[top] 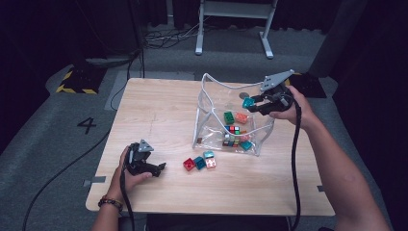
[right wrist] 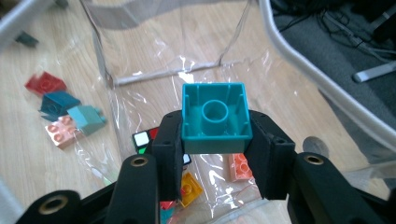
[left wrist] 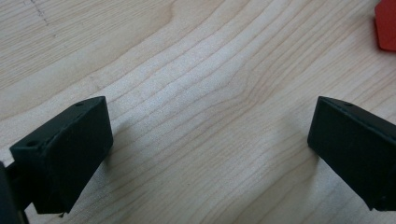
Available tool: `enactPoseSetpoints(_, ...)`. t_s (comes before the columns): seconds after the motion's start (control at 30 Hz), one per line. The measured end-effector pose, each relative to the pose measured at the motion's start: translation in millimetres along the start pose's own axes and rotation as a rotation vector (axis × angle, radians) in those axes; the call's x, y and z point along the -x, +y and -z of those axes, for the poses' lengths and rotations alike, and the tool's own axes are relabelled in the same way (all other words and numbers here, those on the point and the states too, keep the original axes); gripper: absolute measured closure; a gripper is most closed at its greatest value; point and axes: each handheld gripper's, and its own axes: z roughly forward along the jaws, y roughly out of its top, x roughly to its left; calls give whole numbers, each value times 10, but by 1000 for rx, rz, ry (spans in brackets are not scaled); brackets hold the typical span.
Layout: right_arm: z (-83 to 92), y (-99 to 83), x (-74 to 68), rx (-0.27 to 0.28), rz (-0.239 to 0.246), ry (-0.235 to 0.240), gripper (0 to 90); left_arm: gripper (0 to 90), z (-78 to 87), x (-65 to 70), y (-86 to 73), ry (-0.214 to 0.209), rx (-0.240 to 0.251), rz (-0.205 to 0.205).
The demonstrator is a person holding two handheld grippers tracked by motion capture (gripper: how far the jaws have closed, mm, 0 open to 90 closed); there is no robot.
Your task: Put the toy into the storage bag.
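- So, left to right: left gripper (top: 155, 169) rests on the light wooden table (top: 159, 110) near its front-left edge, jaws wide apart and empty; bare wood grain lies between them in the left gripper view.
- Just to its right on the open table sit four loose plastic bricks: a red one (top: 188, 164), a dark teal one (top: 199, 162), a light teal one (top: 209, 155) and a pink one (top: 210, 163), touching or nearly touching in one cluster.
- Next, the clear plastic bag with white piping (top: 211, 103) stands open-mouthed; inside it lie a green brick (top: 229, 117), an orange-pink brick (top: 241, 118), a small colour-tiled cube (top: 234, 129) and more small pieces.
- Right gripper (top: 253, 103) is over the bag's far right rim, jaws closed partway onto a teal square brick (right wrist: 215, 119), hollow underside facing the camera, pinched on two opposite sides.
- Step, as I read it: loading bricks into the bag, one in transit above the mouth.
- Next move probably calls for lowering past the rim, then opening the jaws to drop.
- Edges: piping rim sits close to the right gripper and the film is floppy, so a snag could tip the bag. Plenty of bare table left of the bag for the next pick.
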Motion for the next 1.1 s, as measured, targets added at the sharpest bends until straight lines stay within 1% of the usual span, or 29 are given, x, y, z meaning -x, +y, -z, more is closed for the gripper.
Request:
enactPoseSetpoints(0.03, -31, 11, 1, -16, -3, 1, 596, 3, -2, -6, 2, 3, 5, -9)
enactPoseSetpoints(0.07, -60, 20, 4, -40, 6, 3, 596, 3, -2, -6, 2, 3, 5, -9)
enactPoseSetpoints(0.1, -89, 33, -2, -80, 11, 8, 596, 3, -2, -6, 2, 3, 5, -9)
enactPoseSetpoints(0.13, -115, 37, 0, -94, 27, 5, 596, 3, -1, -4, 2, 2, 4, -7)
enactPoseSetpoints(0.17, -155, 43, -1, -126, 44, 5, 596, 3, -2, -5, 2, 3, 5, -8)
enactPoseSetpoints(0.2, -175, 45, -2, -150, 50, 12, 595, 3, -2, -3, 1, 1, 3, -4)
enactPoseSetpoints(0.23, -210, 48, -5, -186, 67, 18, 596, 3, -2, -3, 1, 1, 4, -4)
enactPoseSetpoints(0.27, -228, 47, -13, -208, 69, 18, 595, 3, 1, 1, 0, 0, -1, 1)
enactPoseSetpoints(0.3, -250, 44, -19, -249, 76, 24, 596, 3, 1, 3, -1, -1, -2, 4)
enactPoseSetpoints(0.33, -264, 39, -20, -267, 73, 27, 596, 3, 1, 3, -1, -1, -1, 3)
enactPoseSetpoints(0.37, -277, 31, -13, -302, 71, 31, 595, 3, 0, 1, 0, 0, 0, 1)
enactPoseSetpoints(0.4, -284, 24, -2, -321, 72, 33, 595, 3, 1, 3, -1, -1, -2, 4)
enactPoseSetpoints(0.43, -293, 16, 7, -329, 67, 39, 595, 3, 0, 0, 0, 0, 0, -1)
enactPoseSetpoints(0.47, -295, 9, 18, -358, 65, 38, 595, 3, 1, 1, 0, 0, -1, 1)
enactPoseSetpoints(0.5, -297, 5, 23, -369, 66, 35, 595, 3, 1, 2, -1, 0, -1, 2)
enactPoseSetpoints(0.53, -298, 2, 25, -390, 71, 35, 595, 3, -1, -5, 2, 3, 4, -8)
enactPoseSetpoints(0.57, -297, 4, 24, -407, 72, 32, 595, 3, -2, -6, 2, 3, 5, -9)
enactPoseSetpoints(0.7, -286, 16, 17, -457, 77, 30, 595, 3, -1, -5, 2, 2, 4, -7)
enactPoseSetpoints(0.73, -282, 17, 15, -473, 75, 38, 595, 3, -1, -4, 2, 2, 4, -7)
enactPoseSetpoints(0.8, -282, 12, 16, -498, 83, 29, 595, 3, -1, -4, 2, 2, 4, -7)
enactPoseSetpoints(0.83, -281, 6, 15, -517, 74, 29, 595, 3, -1, -4, 2, 2, 4, -7)
enactPoseSetpoints(0.87, -266, 5, -11, -553, 30, 17, 595, 3, -1, -5, 2, 2, 4, -7)
enactPoseSetpoints(0.9, -266, -1, -3, -573, 35, 6, 595, 3, -1, -4, 2, 2, 4, -7)
enactPoseSetpoints(0.93, -260, -3, 0, -582, 29, -6, 595, 3, -2, -6, 2, 3, 5, -9)
enactPoseSetpoints(1.03, -256, -5, -4, -602, 18, -18, 595, 3, -2, -6, 2, 3, 6, -9)
enactPoseSetpoints(1.1, -257, 8, -11, -609, 29, -22, 594, 3, -1, -5, 2, 2, 4, -7)
